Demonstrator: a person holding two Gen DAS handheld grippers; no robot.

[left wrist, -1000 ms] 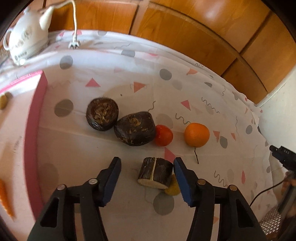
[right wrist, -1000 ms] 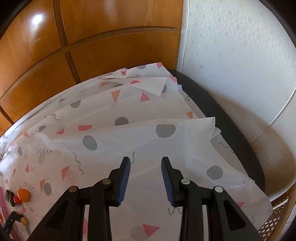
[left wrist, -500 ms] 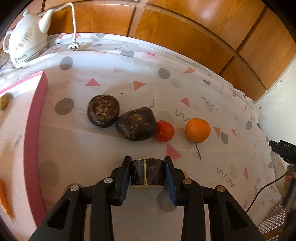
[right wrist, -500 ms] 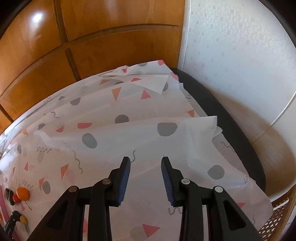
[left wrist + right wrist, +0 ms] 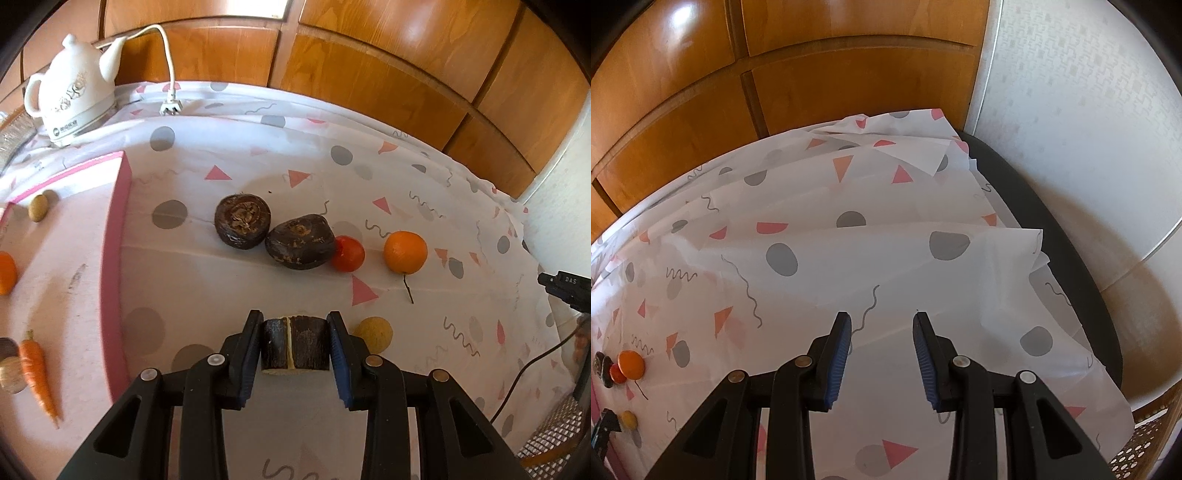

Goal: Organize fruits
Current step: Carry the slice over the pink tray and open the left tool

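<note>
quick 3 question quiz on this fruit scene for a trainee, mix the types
1. True or false: the left gripper is shut on the cut dark piece.
2. Which touches the tomato? A the orange, B a dark lump, C the kettle.
3. Fill in: between the right gripper pads there is ____.

Key: 1 true; 2 B; 3 nothing, only cloth below.

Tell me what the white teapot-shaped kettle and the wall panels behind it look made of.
White teapot-shaped kettle: probably glazed ceramic; smooth, glossy white body with a printed pattern, though coated plastic is possible. Orange-brown wall panels: wood or wood veneer, lacquered; visible grain and bright window reflections.
</note>
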